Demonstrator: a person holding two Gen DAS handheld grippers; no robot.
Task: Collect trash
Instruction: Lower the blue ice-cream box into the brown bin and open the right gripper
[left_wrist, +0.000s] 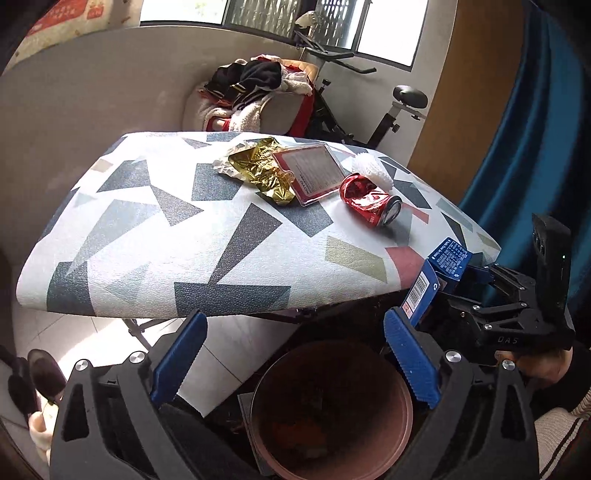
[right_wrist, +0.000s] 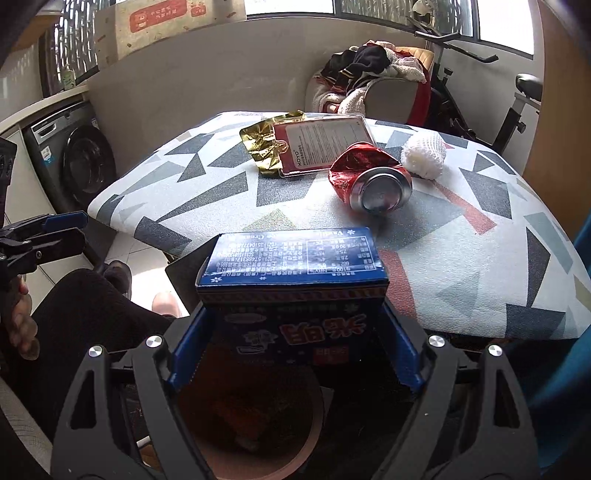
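Barcode (left_wrist: 420, 295) only in left view

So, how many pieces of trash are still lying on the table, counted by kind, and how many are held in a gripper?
Crushed red can: 1
Gold foil wrapper: 1
Clear plastic package with red card: 1
White foam net: 1
Blue box, held in the right gripper: 1
Total: 5, of which 4 on the table

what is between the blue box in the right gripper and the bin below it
Nothing visible. The blue box sits clamped between the right gripper pads, directly above the open brown bin, whose mouth is uncovered. The table edge lies behind it, not under it.
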